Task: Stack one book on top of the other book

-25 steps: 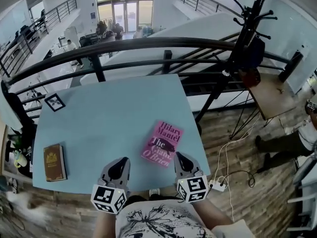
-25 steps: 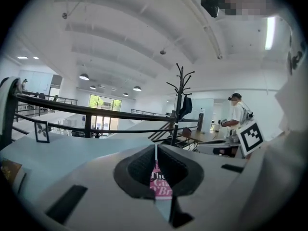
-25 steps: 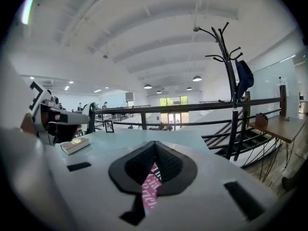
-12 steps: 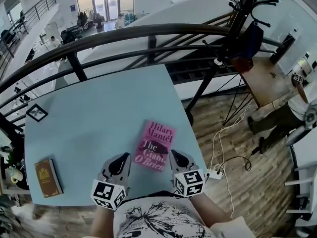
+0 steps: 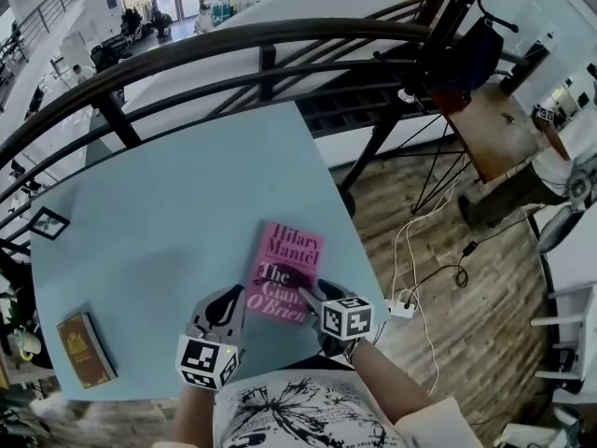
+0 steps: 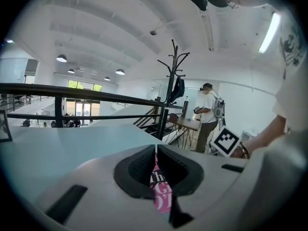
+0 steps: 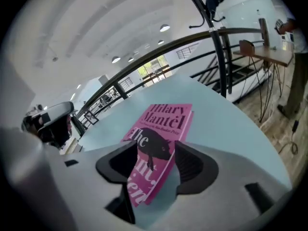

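On the blue table (image 5: 168, 194), nothing is stacked: the brown book (image 5: 84, 348) lies well apart from the pink book (image 5: 284, 269), whose near end sits between the opening jaws of the right gripper (image 5: 312, 295), ungripped; the left gripper (image 5: 222, 308) is closed, empty

Bright daylit hall, ceiling lamps glowing, strong fisheye bending, dark vignetted corners

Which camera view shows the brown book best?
The head view: the brown book lies in full sight on the blue table, near its left edge. Neither gripper view shows it at all.
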A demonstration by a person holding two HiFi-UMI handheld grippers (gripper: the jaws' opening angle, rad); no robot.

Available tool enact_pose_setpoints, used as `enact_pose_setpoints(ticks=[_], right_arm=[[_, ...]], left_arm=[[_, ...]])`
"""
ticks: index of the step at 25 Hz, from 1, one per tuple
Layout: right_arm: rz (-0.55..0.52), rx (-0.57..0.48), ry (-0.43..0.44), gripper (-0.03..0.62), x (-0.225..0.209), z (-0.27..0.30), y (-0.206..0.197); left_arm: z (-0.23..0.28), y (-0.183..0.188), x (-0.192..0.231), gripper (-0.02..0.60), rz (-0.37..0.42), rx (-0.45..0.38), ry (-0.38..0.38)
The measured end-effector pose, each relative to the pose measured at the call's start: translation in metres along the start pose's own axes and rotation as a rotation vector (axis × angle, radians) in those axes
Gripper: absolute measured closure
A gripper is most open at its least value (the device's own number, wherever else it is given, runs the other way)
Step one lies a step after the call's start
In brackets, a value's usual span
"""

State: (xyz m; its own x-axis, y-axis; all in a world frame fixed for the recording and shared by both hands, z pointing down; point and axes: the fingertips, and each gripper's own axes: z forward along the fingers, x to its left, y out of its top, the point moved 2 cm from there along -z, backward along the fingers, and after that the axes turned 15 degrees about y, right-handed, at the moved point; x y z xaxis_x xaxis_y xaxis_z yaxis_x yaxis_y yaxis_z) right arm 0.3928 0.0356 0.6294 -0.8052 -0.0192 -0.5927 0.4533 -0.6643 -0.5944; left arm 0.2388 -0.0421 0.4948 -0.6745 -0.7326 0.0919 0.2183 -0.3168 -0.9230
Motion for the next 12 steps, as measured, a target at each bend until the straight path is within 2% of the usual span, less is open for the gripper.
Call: enact_pose_setpoints(ticks=[4, 10, 12], right_arm=[[0.124, -0.004, -0.042, 0.342, -0.023, 0.013, -0.006], [0.192, 0.026, -0.068, 0.336, -0.034, 0.033, -0.011], [0.222, 0.026, -0.053, 0.358, -0.033, 0.037, -0.011]], left_arm=[[0.013, -0.007, 0.001, 0.565, 0.012, 0.026, -0.004], [0.031, -0.023, 0.000, 0.565, 0.024, 0.107, -0.018], [0.039, -0.031, 0.000, 0.565, 0.035, 0.147, -0.026]])
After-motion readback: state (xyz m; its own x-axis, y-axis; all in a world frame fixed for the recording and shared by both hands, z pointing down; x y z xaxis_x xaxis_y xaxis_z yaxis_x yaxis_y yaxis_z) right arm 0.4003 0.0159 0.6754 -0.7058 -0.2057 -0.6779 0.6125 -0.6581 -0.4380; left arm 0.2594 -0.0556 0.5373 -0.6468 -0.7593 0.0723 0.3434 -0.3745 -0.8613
